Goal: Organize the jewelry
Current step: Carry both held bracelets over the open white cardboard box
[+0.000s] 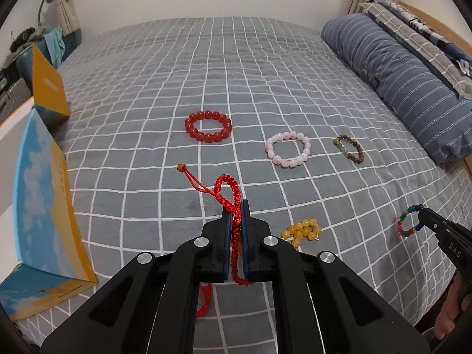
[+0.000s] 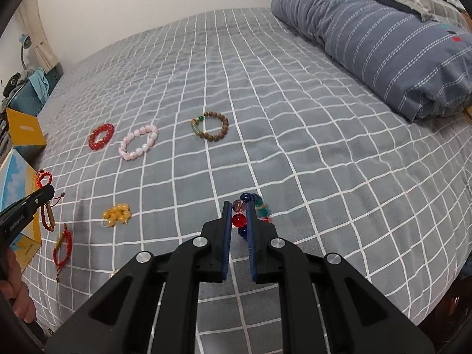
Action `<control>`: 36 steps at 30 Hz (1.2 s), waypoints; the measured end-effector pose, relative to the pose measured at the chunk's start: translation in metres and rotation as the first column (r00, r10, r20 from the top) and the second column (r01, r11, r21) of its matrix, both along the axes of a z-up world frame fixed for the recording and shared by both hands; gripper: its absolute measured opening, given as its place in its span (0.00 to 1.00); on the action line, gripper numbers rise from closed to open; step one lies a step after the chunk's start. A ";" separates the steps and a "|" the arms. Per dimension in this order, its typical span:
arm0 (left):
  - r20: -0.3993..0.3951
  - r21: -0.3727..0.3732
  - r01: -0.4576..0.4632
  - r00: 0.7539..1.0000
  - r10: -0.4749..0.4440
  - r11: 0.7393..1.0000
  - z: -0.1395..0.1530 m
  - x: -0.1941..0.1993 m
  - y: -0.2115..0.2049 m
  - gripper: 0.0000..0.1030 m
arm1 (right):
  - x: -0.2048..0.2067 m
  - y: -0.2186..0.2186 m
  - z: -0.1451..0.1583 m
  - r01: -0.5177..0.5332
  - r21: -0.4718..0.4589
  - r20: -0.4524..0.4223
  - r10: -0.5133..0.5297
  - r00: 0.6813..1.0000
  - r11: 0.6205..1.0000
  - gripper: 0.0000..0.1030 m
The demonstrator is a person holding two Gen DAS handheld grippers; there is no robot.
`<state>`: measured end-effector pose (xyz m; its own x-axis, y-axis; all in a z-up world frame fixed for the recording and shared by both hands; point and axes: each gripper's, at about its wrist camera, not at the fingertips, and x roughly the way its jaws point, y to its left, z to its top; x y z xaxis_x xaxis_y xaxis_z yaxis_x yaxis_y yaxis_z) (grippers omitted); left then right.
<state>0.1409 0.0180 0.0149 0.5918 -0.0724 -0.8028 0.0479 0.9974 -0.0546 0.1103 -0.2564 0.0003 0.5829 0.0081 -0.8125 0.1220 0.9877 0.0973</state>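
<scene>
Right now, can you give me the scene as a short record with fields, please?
surface: grey checked bed sheet
left gripper: shut on red braided cord bracelet
right gripper: shut on multicoloured glass bead bracelet
lying loose: red round-bead bracelet, pink bead bracelet, brown wooden bead bracelet, yellow bead bracelet
at left: blue and yellow box

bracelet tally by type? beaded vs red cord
Beaded: 5 — red, pink, brown, yellow, multicolour in right gripper
Red cord: 2 — one in left gripper, one lying on the bed
Total: 7
</scene>
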 end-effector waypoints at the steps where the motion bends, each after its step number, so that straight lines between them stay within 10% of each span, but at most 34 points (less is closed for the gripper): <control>1: 0.005 -0.001 -0.001 1.000 0.001 1.000 0.003 -0.002 0.001 0.05 | -0.001 0.002 0.002 -0.004 0.000 0.006 0.004 1.000 1.000 0.09; 36: 0.118 0.021 -0.136 0.984 0.133 0.990 0.083 -0.100 0.096 0.06 | -0.041 0.136 0.081 -0.206 -0.019 0.154 0.207 0.966 0.978 0.09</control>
<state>0.0411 0.1136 0.0976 0.6836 0.0369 -0.7289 -0.0828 0.9962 -0.0272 0.0690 -0.1209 0.0812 0.6870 0.1397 -0.7132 -0.1010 0.9902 0.0966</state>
